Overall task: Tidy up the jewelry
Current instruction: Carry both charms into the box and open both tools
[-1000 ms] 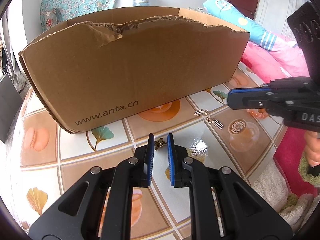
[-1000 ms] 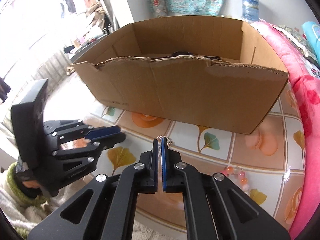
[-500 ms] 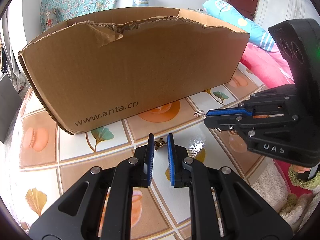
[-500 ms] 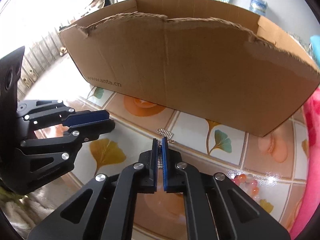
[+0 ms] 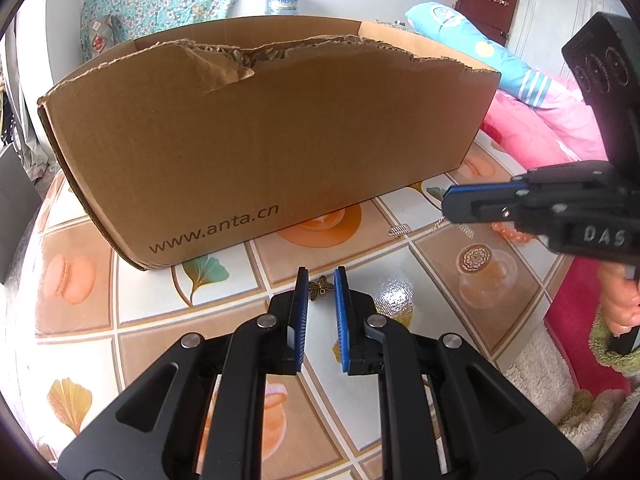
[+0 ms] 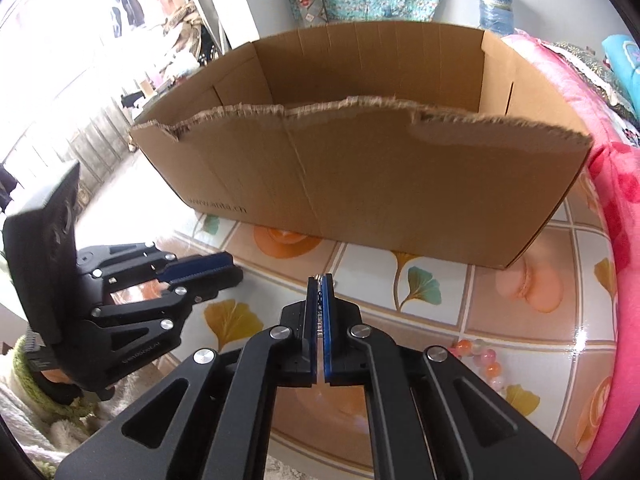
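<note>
While the right tool (image 6: 319, 284) is pinched fully closed on a thin silver chain piece (image 6: 319, 304) seen between its pads, the left tool (image 5: 321, 280) sits slightly open, empty, straddling a small bronze butterfly charm (image 5: 321, 287) on the bench (image 5: 152, 308). Cardboard box (image 5: 260, 140) is just behind. Bead bracelet (image 6: 478, 356) lies near the right edge. Charm looks light, rigid and flat, so likely slippery: pinch across the wings. Chain is limp and will dangle.
</note>
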The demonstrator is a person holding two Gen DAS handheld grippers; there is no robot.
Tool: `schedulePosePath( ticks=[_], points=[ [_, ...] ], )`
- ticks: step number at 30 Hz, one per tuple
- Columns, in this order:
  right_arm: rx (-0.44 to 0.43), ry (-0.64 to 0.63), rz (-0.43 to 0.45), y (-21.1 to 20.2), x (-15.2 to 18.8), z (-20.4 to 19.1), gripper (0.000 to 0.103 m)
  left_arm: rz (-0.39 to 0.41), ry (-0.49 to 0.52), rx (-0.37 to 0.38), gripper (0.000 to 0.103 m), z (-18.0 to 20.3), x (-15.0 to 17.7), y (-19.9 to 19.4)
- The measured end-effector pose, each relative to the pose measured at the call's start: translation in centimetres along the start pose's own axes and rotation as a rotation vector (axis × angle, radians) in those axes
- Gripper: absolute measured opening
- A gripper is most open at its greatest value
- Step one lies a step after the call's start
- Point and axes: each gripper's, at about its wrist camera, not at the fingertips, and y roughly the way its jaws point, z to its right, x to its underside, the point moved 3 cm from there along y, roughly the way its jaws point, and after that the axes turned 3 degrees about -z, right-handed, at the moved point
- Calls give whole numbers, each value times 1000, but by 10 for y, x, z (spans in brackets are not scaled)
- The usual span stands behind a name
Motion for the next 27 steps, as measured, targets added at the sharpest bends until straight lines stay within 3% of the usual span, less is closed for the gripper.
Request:
schedulePosePath(
  ticks=[7, 15, 20, 24, 27],
  points=[
    [-16, -8, 72, -26, -10, -3, 2, 36, -5, 10, 12, -2, -1, -14],
    [-59, -46, 221, -77, -31, -9, 2, 177, 42, 82, 12, 16, -15, -72],
    [-79, -73, 299, -98, -54, -8, 2, 279, 96, 82, 12, 27, -45, -107],
    [-92, -86, 327, -103, -77, 0, 2, 286, 103, 68, 12, 21, -79, -107],
    [-88, -78, 281, -88, -100, 15, 2, 219, 82, 77, 12, 9, -105, -88]
  ],
)
